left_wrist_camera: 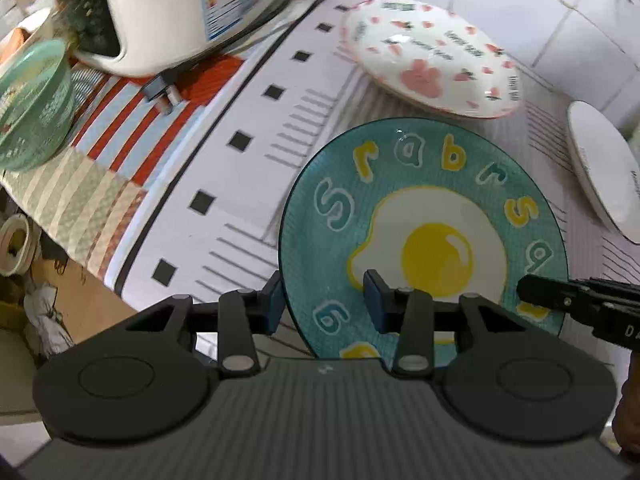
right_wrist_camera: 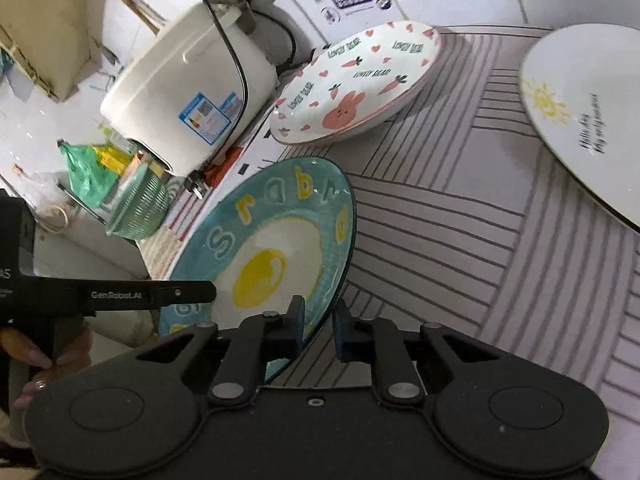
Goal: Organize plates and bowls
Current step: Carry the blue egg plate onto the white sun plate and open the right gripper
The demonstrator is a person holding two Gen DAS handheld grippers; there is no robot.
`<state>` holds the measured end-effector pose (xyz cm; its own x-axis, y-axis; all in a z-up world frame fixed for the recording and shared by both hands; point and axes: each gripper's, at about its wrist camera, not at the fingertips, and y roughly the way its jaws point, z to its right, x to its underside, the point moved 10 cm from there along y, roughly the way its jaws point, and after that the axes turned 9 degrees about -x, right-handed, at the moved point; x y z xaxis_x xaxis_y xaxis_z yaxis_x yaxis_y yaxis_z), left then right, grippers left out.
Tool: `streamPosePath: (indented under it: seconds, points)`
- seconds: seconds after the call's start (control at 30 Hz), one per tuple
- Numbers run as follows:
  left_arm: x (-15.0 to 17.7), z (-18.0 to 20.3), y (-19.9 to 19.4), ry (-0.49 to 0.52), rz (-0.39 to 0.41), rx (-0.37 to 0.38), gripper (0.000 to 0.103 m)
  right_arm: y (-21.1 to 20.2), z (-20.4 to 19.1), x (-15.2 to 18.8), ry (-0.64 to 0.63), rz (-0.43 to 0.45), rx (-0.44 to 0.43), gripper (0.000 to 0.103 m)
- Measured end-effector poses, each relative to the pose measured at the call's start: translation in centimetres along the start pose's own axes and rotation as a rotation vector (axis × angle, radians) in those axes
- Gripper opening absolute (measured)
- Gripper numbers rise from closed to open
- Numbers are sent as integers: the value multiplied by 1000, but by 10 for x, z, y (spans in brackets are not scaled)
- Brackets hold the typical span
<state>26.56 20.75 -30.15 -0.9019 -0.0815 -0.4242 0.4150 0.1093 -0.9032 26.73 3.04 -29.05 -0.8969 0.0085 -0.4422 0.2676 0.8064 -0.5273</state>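
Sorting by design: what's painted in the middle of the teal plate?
A fried egg, white with yellow yolk, on the round teal lettered plate; clearest in the left wrist view.

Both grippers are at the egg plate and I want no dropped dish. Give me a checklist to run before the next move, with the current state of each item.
1. Left gripper straddles the rim of the blue egg plate: ok.
2. Left gripper closed firmly on the rim: not ok, a gap shows at the inner finger.
3. Right gripper straddles the opposite rim: ok.
4. Right gripper grip is secure: cannot tell.
5. Bunny plate lies apart from the egg plate: ok.
6. White sun plate lies apart too: ok.
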Motion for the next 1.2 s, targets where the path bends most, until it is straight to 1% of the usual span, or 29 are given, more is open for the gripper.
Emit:
streamPosePath:
  seconds: [0.1,0.17,0.3,0.57,0.67,0.87,1.03,1.1,1.2]
  points:
    - [-3,18,-11,43,36,6,40,-19,1,3,-13,33,3,20]
    - [-8,33,-20,73,64,23,40,-32,3,5,-8,57,16,20]
    - [-19,67,-36,142,102,63,40,-65,13,5,33,138,35,21]
    - [-45,145,-54,284,142,171,40,-135,39,-12,80,328,138,21]
    - [-52,177,-55,337,150,198,40,-157,53,-20,90,377,178,21]
    - [-64,223,-42,390,130,241,40,-188,85,-30,129,436,236,21]
    - [-68,245,-16,420,86,268,39,-194,113,-35,182,455,282,21]
    - [-68,252,-9,419,64,263,39,-193,124,-36,198,449,301,21]
    - [-70,261,-6,427,57,263,39,-194,139,-40,232,455,314,21]
